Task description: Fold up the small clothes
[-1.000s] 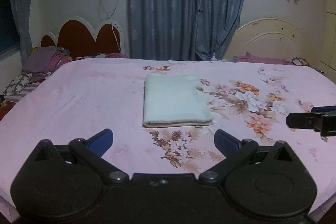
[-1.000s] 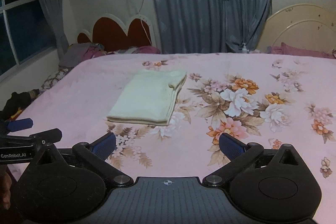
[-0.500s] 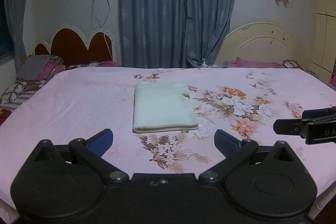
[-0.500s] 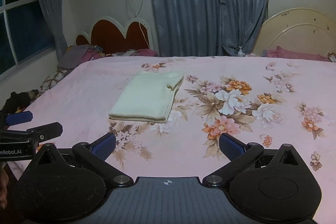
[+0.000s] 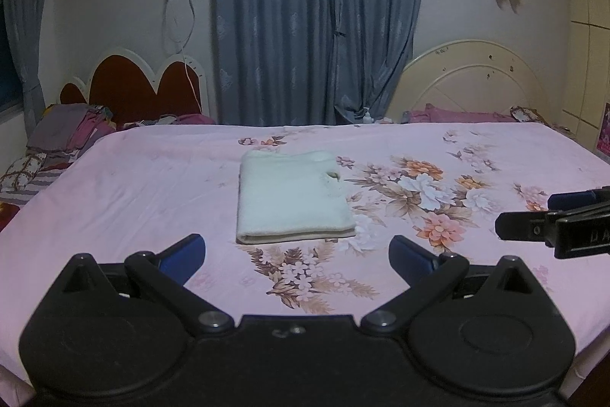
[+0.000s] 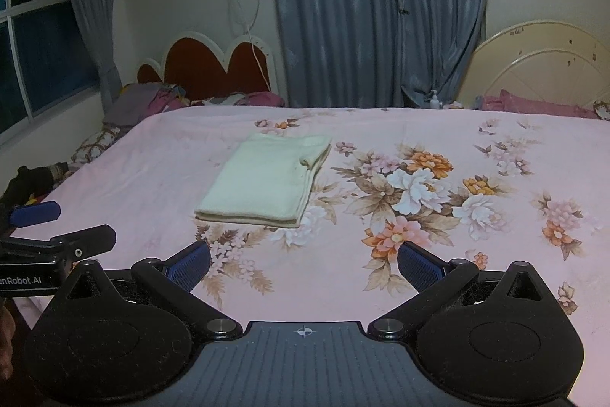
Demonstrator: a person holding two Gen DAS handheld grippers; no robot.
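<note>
The folded cream cloth (image 5: 291,199) is lying flat on the pink floral bedsheet (image 5: 133,185), nothing resting on it. Both grippers are hovering well short of it, the left gripper (image 5: 296,250) and the right gripper (image 6: 304,264) each spread wide and holding nothing. Behind the bed, grey curtains (image 5: 316,18) are hanging. Only the right wrist view is showing a dark window (image 6: 42,41).
</note>
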